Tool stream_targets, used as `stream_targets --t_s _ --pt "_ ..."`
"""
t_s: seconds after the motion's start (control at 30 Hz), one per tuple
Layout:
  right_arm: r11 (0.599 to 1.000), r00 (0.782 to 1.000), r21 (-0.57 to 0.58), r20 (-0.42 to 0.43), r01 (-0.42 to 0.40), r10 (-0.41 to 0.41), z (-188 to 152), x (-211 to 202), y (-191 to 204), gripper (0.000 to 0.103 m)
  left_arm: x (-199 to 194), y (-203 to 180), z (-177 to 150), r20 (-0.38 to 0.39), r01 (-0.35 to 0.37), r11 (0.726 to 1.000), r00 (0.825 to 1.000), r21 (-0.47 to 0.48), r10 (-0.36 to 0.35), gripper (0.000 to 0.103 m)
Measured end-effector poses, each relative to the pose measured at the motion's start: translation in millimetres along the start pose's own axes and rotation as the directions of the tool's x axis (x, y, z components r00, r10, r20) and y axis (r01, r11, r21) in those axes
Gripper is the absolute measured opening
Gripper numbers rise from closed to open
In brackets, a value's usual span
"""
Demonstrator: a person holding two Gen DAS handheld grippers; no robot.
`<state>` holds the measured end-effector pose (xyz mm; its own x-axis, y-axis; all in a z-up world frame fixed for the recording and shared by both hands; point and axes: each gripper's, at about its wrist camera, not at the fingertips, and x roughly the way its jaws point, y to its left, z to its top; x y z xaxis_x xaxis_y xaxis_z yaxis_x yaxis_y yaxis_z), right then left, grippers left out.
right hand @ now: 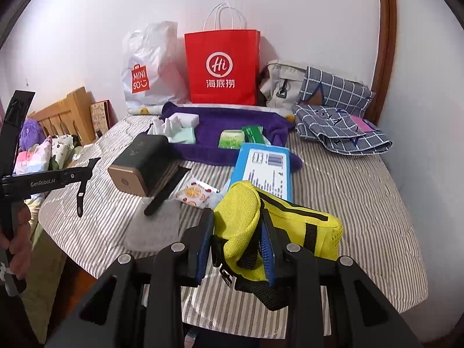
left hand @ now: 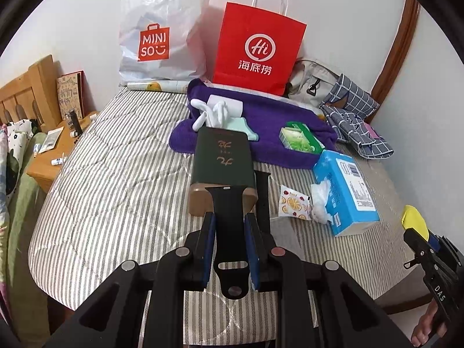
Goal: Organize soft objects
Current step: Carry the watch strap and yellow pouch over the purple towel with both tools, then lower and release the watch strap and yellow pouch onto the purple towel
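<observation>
My left gripper (left hand: 229,219) is shut on a black rubber watch strap (left hand: 229,232) and holds it above the striped bed (left hand: 116,179), in front of a dark green box (left hand: 221,156). A second black strap (left hand: 262,197) lies beside the box; it also shows in the right wrist view (right hand: 165,192). My right gripper (right hand: 236,220) is shut on a yellow mesh pouch (right hand: 240,217), whose far end (right hand: 307,226) hangs out to the right. A purple towel (left hand: 261,133) lies further back with a white sponge (left hand: 224,105), white earphones and a green packet (left hand: 301,139) on it.
A blue tissue box (left hand: 345,191) and a fruit-print sachet (left hand: 293,203) lie right of the green box. A red paper bag (left hand: 258,49), a white Miniso bag (left hand: 162,34), a beige backpack (right hand: 282,84) and checked cloth (right hand: 339,119) stand by the wall. A wooden bedside table (left hand: 58,150) is at left.
</observation>
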<state>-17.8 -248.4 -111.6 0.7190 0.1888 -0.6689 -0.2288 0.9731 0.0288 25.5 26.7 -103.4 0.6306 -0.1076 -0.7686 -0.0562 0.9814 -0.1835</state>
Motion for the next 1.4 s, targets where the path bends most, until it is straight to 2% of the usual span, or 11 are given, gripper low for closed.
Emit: stream_targets --t_s 0.23,0.5,0.63,1.07,1.4 --pt "1.0 1.0 0.002 0.026 -0.002 0.002 21 -3 -2 0.031 -12 -4 22 0.037 0.0 1.0 0.999 0.008 -0.001 0.02" --pt "1.0 0.999 0.005 0.033 -0.024 0.024 49 11 -5 0.031 -6 -3 47 0.049 0.013 1.0 0.999 -0.001 -0.013 0.02" --pt "0.999 0.998 0.016 0.031 -0.05 0.049 64 22 -7 0.031 4 -6 62 0.044 0.025 1.0 0.999 -0.002 -0.025 0.02" --pt "0.998 0.998 -0.007 0.008 -0.054 0.055 108 69 -8 0.031 41 -9 109 0.024 0.04 0.999 0.999 0.013 -0.04 0.02" --pt "0.996 0.996 -0.008 -0.024 -0.088 0.088 131 109 -1 0.031 71 -11 136 0.0 0.039 0.999 0.999 0.038 -0.039 0.02"
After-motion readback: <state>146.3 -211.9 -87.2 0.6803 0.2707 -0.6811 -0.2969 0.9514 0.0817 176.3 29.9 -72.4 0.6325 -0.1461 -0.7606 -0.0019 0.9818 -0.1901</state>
